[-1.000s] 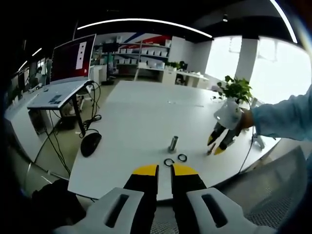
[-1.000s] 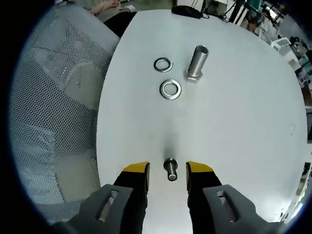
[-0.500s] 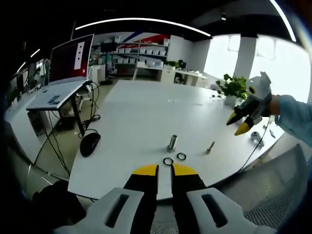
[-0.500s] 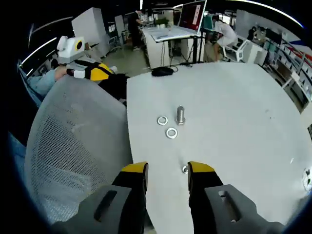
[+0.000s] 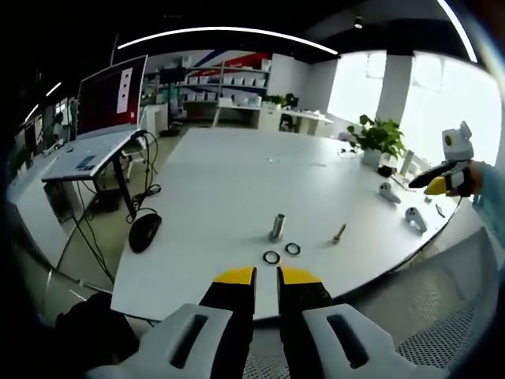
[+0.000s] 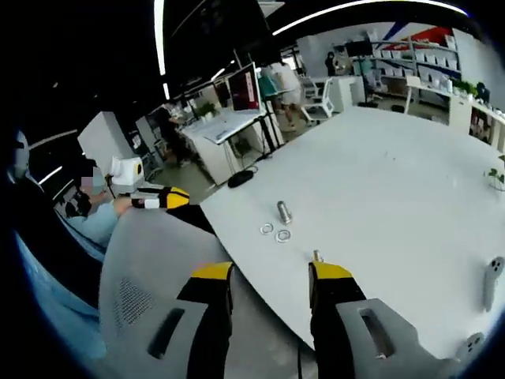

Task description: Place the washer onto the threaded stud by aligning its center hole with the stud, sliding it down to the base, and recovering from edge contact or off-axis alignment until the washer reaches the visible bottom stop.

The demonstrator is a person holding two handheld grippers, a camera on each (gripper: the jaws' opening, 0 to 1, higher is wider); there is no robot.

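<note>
A short threaded stud [image 5: 277, 227] stands upright on the white table [image 5: 221, 189]. Two washers [image 5: 271, 257] [image 5: 293, 249] lie flat just in front of it. A small bolt [image 5: 339, 234] lies to their right. My left gripper [image 5: 267, 275] hangs before the table's near edge, its jaws close together with nothing between them. My right gripper [image 5: 432, 183] shows far off at the right, held up in the air. In the right gripper view, stud [image 6: 283, 212], washers [image 6: 267, 229] [image 6: 282, 235] and bolt [image 6: 317, 256] look small. My right gripper [image 6: 271, 272] is open and empty. The left gripper [image 6: 177, 197] is at the left.
A black mouse [image 5: 146, 233] lies near the table's left edge, beside a laptop on a stand [image 5: 110, 103]. A potted plant [image 5: 379, 138] and white controllers [image 5: 414, 219] sit at the far right. A grey mesh chair [image 6: 150, 268] stands against the near edge.
My right gripper has risen from the bolt on the table and drawn far back and up, empty. The left gripper and the parts on the table have stayed put.
</note>
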